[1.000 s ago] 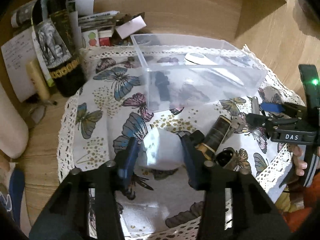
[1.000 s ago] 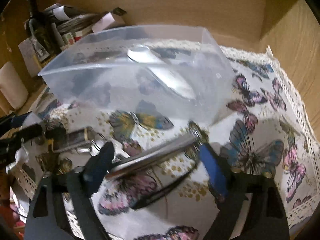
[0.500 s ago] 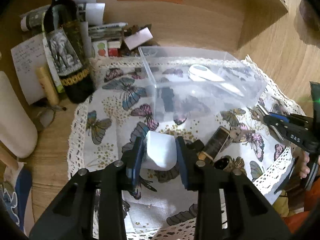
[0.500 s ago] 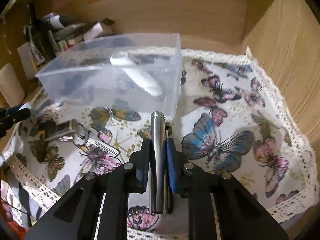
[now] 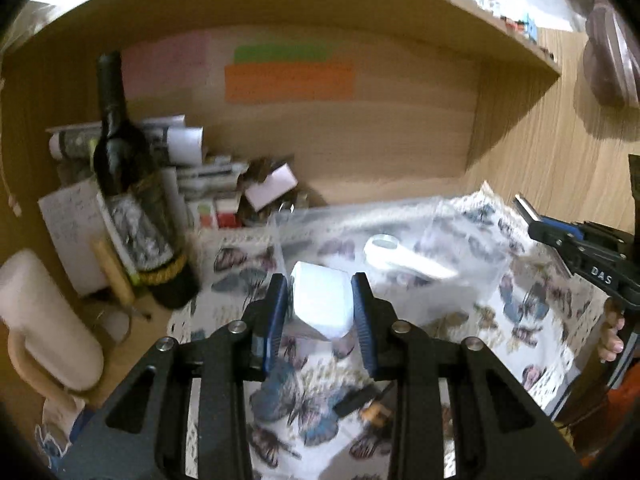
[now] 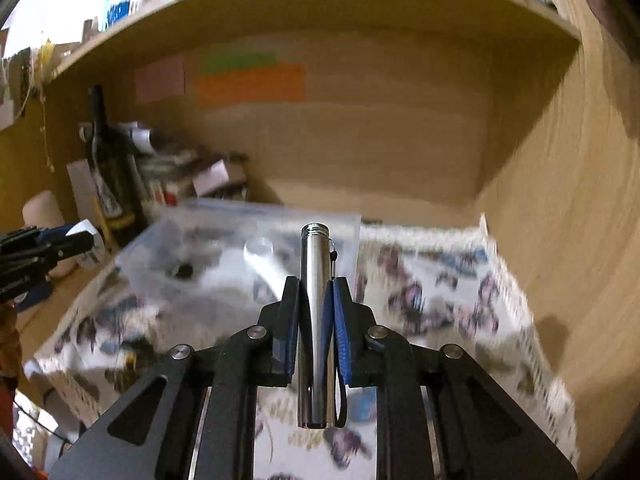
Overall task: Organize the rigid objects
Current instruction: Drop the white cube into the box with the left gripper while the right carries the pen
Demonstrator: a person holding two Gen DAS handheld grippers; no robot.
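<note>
A white, blocky plastic object with bevelled corners (image 5: 320,300) is clenched between the blue pads of the left gripper (image 5: 320,312), lifted off the butterfly-print tablecloth with a lace edge (image 5: 560,320) and hanging just in front of the clear rectangular plastic bin (image 5: 460,248). A slim, polished silver metal cylinder with a threaded end and a thin dark loop cord (image 6: 316,320) is grasped lengthwise by the right gripper (image 6: 316,304), its threaded tip pointing at the bin's near right corner. One white block, one silver cylinder and one bin show; inside the bin lies one white elongated object (image 5: 400,256), and one small dark item with a gold end (image 5: 360,404) lies on the cloth in front of the bin. Both grippers tilt downward toward the bin. One dark wine bottle (image 5: 132,200) stands left of the bin, and fingers (image 5: 610,340) grip the right gripper's handle right of the bin.
</note>
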